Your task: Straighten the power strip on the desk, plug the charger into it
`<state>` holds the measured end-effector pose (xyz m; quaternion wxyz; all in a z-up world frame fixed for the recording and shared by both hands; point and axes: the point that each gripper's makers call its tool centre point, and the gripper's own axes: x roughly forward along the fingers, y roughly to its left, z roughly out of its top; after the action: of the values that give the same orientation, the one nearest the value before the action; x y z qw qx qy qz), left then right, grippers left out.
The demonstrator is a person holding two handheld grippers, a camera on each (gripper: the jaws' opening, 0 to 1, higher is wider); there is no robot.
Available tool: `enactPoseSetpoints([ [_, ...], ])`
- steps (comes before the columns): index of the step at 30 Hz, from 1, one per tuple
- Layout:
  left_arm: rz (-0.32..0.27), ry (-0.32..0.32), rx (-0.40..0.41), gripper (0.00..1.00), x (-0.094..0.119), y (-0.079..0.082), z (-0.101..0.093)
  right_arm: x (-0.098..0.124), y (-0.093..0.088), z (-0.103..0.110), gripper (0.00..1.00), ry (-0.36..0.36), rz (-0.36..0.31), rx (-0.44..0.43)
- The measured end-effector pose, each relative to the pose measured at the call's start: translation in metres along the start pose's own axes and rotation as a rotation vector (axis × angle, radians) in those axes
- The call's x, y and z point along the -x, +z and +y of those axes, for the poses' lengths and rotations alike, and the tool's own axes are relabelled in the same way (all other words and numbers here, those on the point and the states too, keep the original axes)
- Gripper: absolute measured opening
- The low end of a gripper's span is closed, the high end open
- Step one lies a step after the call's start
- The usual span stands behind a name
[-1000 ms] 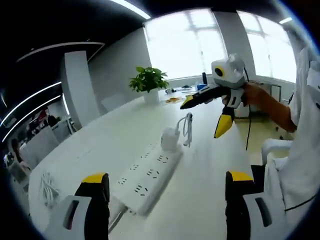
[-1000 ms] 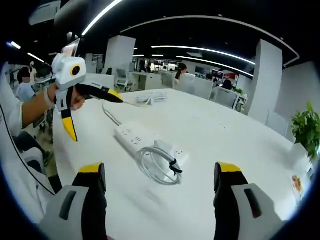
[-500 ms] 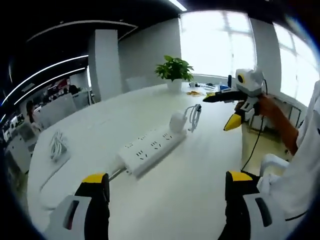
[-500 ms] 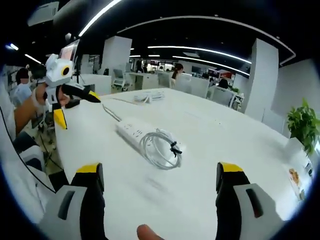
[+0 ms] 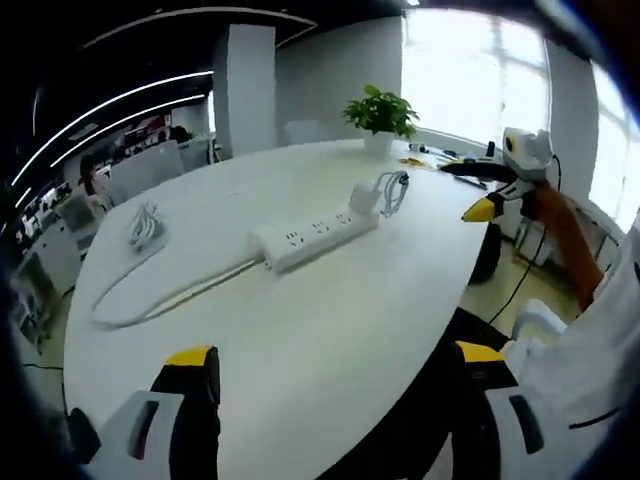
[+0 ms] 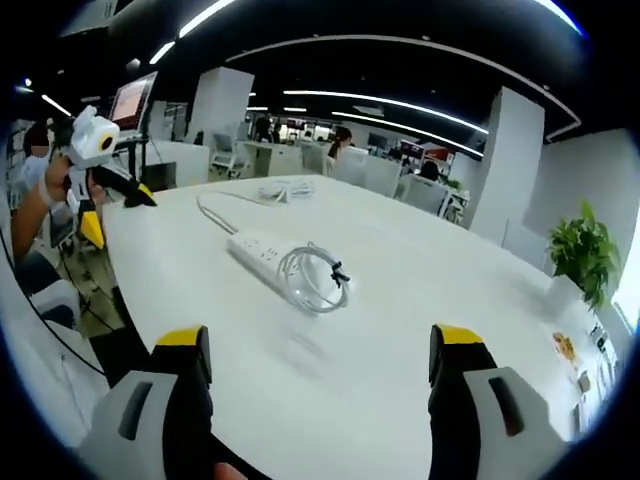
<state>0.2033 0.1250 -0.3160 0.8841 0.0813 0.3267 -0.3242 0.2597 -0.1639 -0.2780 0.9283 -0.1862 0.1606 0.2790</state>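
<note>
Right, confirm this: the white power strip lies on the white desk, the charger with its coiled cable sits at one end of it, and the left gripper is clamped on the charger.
Not quite. In the left gripper view the left gripper is open, holding nothing, well back from the charger. The rest holds: the power strip lies on the desk with the charger and its coiled cable at one end.

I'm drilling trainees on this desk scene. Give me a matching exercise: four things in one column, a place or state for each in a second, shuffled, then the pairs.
1. power strip
2. charger
3. potted plant
4. left gripper

A. far end of the desk, by the window
B. open, holding nothing
C. middle of the desk, lying flat
D. at one end of the strip, cable coiled

Pairs: 1-C, 2-D, 3-A, 4-B
</note>
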Motion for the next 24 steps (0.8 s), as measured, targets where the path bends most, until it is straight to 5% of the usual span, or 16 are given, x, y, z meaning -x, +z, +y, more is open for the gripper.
enactPoseSetpoints([
  [5, -0.024, -0.070, 0.039, 0.94, 0.012, -0.004, -0.026, 0.016, -0.003, 0.006, 0.88, -0.010, -0.006, -0.028],
  [24, -0.044, -0.080, 0.009, 0.90, 0.059, -0.010, -0.057, 0.065, -0.001, 0.021, 0.89, -0.070, -0.047, -0.053],
])
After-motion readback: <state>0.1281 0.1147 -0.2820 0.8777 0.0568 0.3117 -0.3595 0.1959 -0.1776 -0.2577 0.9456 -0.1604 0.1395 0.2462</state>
